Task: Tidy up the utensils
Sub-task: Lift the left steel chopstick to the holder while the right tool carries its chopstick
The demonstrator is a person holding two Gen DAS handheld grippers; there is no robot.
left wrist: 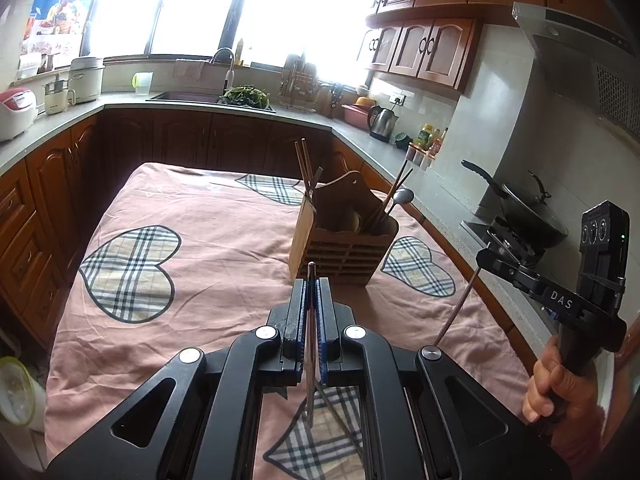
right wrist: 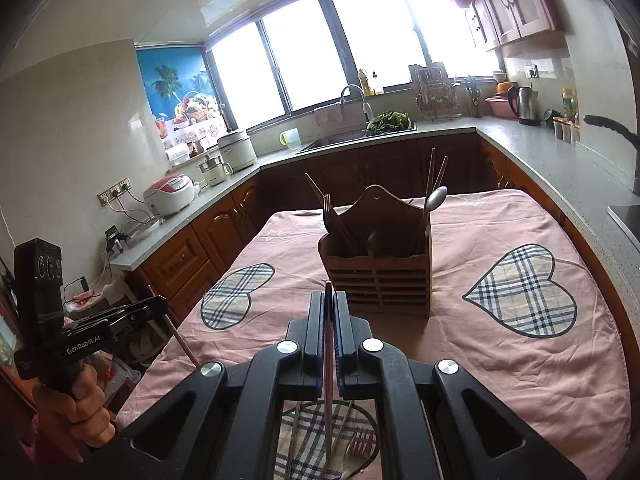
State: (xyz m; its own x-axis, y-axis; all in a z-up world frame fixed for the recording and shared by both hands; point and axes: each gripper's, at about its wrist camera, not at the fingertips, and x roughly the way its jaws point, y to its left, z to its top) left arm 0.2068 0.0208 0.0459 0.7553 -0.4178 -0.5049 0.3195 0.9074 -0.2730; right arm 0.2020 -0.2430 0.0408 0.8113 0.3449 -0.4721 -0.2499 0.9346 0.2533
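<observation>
A pink cloth (left wrist: 224, 248) with beige, black-and-white plaid hearts (left wrist: 128, 276) covers the table; the slatted wooden utensil holder (left wrist: 344, 248) at mid-frame is brown; the kitchen cabinets (left wrist: 424, 48) are reddish-brown.

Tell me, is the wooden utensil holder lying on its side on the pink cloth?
No, the wooden utensil holder stands upright on the pink cloth, with utensils sticking up out of it.

A slatted wooden utensil caddy (right wrist: 378, 268) stands mid-table on the pink heart-patterned cloth (right wrist: 500, 360), chopsticks (right wrist: 434, 178) and a metal spoon (right wrist: 436, 198) inside; loose cutlery (right wrist: 360, 446) lies on the cloth's near end.
</observation>
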